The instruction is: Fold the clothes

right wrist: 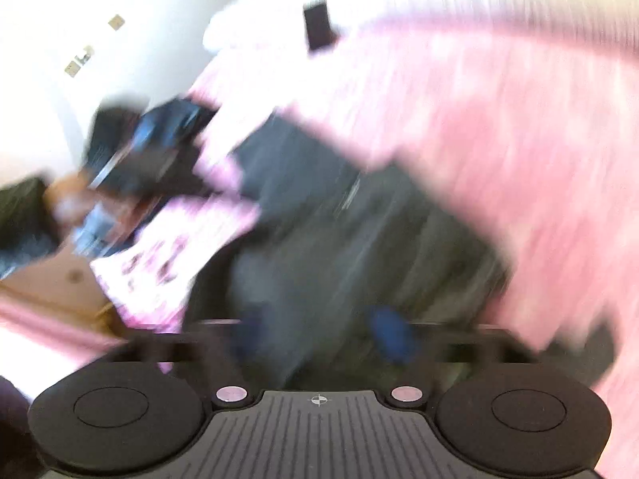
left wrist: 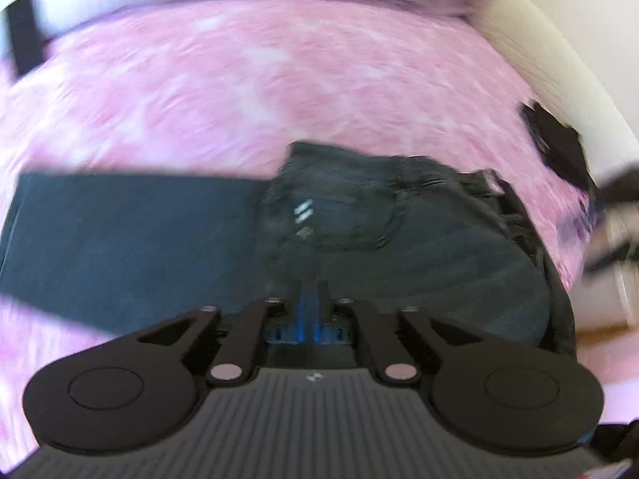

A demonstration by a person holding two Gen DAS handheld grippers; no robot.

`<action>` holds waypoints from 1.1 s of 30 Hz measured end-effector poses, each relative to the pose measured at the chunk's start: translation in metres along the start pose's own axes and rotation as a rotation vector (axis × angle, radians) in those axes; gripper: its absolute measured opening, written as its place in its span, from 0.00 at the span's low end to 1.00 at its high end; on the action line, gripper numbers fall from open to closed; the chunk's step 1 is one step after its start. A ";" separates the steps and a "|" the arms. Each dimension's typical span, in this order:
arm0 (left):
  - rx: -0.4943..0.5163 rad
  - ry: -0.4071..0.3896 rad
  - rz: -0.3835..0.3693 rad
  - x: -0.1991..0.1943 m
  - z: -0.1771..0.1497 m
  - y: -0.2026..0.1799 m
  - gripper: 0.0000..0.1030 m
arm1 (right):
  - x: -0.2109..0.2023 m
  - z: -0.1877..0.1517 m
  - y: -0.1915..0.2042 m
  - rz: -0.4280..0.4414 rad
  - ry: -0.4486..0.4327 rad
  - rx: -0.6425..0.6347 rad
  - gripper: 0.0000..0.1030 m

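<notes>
Dark jeans lie on a pink patterned bedspread. Their seat and back pocket are bunched to the right and one leg stretches flat to the left. My left gripper points down at the jeans' near edge. Its blue fingers stand close together with a thin slit between them, and I see no cloth there. In the blurred right wrist view the jeans run diagonally over the bedspread. My right gripper hangs above them, its blue fingertips wide apart with nothing held.
A flat black rectangle lies near the white bedding at the bed's far end. A dark blurred object sits at the bed's right edge. Beside the bed are wooden floor, dark clutter and a white wall.
</notes>
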State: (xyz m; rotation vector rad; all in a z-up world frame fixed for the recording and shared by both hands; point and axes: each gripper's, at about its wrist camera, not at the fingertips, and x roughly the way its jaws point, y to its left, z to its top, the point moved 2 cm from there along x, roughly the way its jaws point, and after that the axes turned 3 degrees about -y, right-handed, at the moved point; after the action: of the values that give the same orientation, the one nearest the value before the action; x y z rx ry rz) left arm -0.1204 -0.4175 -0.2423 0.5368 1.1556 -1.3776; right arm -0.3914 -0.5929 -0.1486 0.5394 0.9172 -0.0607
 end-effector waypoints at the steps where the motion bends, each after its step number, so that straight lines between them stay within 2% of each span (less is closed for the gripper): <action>1: -0.046 0.009 0.016 -0.002 -0.008 0.006 0.26 | 0.013 0.013 -0.006 -0.015 -0.014 -0.037 0.92; 4: -0.160 0.031 0.030 0.000 -0.033 0.011 0.36 | 0.059 0.049 -0.037 -0.033 0.034 -0.117 0.92; 6: -0.205 0.053 0.041 0.006 -0.048 0.006 0.43 | 0.092 0.056 -0.058 -0.021 0.079 -0.155 0.92; 9: -0.273 0.082 0.049 0.015 -0.071 -0.003 0.46 | 0.156 0.063 -0.089 0.030 0.223 -0.155 0.92; 12: -0.363 0.090 0.007 0.026 -0.090 -0.007 0.47 | 0.186 0.063 -0.114 0.131 0.369 -0.056 0.90; 13: -0.371 0.086 0.001 0.027 -0.093 -0.009 0.44 | 0.191 0.063 -0.119 0.152 0.381 -0.021 0.72; 14: -0.372 0.082 -0.001 0.028 -0.095 -0.012 0.38 | 0.189 0.064 -0.121 0.160 0.383 -0.014 0.60; 15: -0.358 0.073 0.013 0.026 -0.095 -0.014 0.16 | 0.183 0.065 -0.118 0.143 0.376 -0.026 0.42; 16: -0.339 0.062 0.032 0.021 -0.094 -0.016 0.04 | 0.176 0.066 -0.115 0.129 0.368 -0.039 0.33; 20: -0.203 -0.004 0.031 -0.010 -0.080 -0.022 0.03 | 0.117 0.064 -0.077 0.068 0.250 -0.113 0.27; 24: -0.024 -0.103 0.014 -0.056 -0.048 -0.025 0.03 | 0.027 0.053 -0.046 -0.032 0.034 -0.035 0.23; 29: 0.249 -0.235 0.009 -0.121 0.027 -0.043 0.03 | -0.093 0.016 0.011 -0.163 -0.237 0.139 0.19; 33: 0.463 -0.347 0.005 -0.150 0.103 -0.087 0.02 | -0.164 -0.014 0.046 -0.257 -0.431 0.261 0.16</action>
State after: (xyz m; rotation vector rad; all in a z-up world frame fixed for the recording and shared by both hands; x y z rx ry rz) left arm -0.1395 -0.4526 -0.0443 0.5931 0.5542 -1.6666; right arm -0.4898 -0.5756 -0.0104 0.6166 0.5523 -0.5164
